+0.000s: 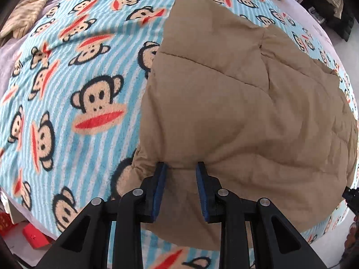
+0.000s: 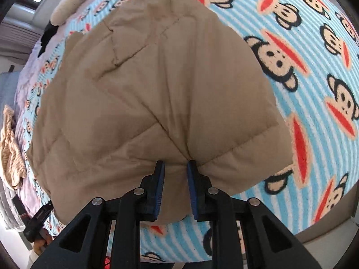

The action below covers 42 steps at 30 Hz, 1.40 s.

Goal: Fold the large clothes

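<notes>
A tan quilted padded garment (image 1: 235, 103) lies on a bed covered by a blue striped monkey-print blanket (image 1: 67, 89). My left gripper (image 1: 181, 168) is shut on the garment's near edge at its left corner, with fabric bunched between the blue pads. In the right wrist view the same garment (image 2: 157, 89) fills the middle. My right gripper (image 2: 176, 164) is shut on its near edge toward the right corner, the cloth puckered between the fingers. The other gripper shows at each view's edge (image 2: 38, 222).
A beige striped cloth (image 1: 29, 6) lies at the bed's far left, and also shows in the right wrist view (image 2: 11, 152). A cream pillow (image 2: 76, 2) sits at the head. Red items (image 1: 33, 237) are on the floor by the bed's near edge.
</notes>
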### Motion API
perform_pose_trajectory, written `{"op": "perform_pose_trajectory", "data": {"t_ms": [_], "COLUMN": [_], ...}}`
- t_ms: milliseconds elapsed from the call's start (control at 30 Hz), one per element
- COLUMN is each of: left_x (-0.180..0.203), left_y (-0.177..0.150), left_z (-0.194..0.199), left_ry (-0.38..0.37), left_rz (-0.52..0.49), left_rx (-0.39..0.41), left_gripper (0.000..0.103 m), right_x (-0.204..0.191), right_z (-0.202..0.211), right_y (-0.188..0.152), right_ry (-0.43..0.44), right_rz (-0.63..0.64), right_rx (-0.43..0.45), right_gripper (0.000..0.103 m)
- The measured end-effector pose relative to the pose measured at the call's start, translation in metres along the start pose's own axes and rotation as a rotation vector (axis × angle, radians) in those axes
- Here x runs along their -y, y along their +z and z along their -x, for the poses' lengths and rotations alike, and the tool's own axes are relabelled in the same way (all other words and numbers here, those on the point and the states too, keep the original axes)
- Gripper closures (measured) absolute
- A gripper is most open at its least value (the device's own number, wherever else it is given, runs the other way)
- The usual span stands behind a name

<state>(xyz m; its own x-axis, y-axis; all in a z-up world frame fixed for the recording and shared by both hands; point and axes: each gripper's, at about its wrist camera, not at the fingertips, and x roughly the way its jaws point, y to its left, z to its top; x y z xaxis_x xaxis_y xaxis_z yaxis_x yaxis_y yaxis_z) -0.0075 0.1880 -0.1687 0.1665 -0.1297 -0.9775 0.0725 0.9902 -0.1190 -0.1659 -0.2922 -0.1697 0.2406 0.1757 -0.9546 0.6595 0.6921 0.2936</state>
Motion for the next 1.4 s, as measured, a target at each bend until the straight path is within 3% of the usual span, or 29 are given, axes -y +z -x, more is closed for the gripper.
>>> {"op": "perform_pose_trajectory", "data": {"t_ms": [100,267,333,400,567,600,633,667,700,967,1100,1400], "left_x": [0.006,0.011,0.015,0.024,0.039,0.041,0.043,0.045,0.046,0.050,0.049,0.047], "left_y": [0.001,-0.003,-0.005,-0.004,-0.006,-0.006,-0.009,-0.010,-0.012,-0.016,-0.015,-0.012], "left_z": [0.020,0.056,0.064,0.069,0.069,0.070,0.071,0.073,0.076,0.077,0.075,0.068], "left_ry": [0.023,-0.032,-0.037,-0.040,-0.045,-0.048,-0.048,-0.038,-0.031,-0.018,-0.003,0.013], "left_rz": [-0.042,-0.049,-0.051,-0.059,-0.098,-0.105,-0.110,-0.111,-0.112,-0.125,-0.117,-0.145], "left_rx": [0.009,0.034,0.041,0.039,0.044,0.044,0.044,0.053,0.075,0.064,0.052,0.032], "left_gripper": [0.073,0.073,0.073,0.073,0.073,0.068,0.029,0.008,0.000,0.000,0.000,0.000], "right_x": [-0.015,-0.039,-0.051,-0.065,-0.100,-0.108,-0.114,-0.120,-0.122,-0.124,-0.128,-0.137], "right_z": [0.012,0.038,0.041,0.038,0.028,0.027,0.025,0.024,0.022,0.015,0.018,0.014], "right_y": [0.002,-0.007,-0.010,-0.015,-0.031,-0.033,-0.033,-0.036,-0.037,-0.046,-0.051,-0.061], "right_ry": [-0.008,0.056,0.080,0.099,0.117,0.118,0.117,0.114,0.112,0.092,0.086,0.070], "right_rz": [0.008,0.044,0.058,0.081,0.202,0.224,0.242,0.264,0.278,0.292,0.310,0.345], "right_rx": [-0.010,0.001,-0.014,-0.035,-0.093,-0.100,-0.104,-0.108,-0.110,-0.131,-0.102,-0.076], "right_gripper": [0.078,0.077,0.065,0.058,0.052,0.049,0.048,0.048,0.048,0.045,0.019,0.014]}}
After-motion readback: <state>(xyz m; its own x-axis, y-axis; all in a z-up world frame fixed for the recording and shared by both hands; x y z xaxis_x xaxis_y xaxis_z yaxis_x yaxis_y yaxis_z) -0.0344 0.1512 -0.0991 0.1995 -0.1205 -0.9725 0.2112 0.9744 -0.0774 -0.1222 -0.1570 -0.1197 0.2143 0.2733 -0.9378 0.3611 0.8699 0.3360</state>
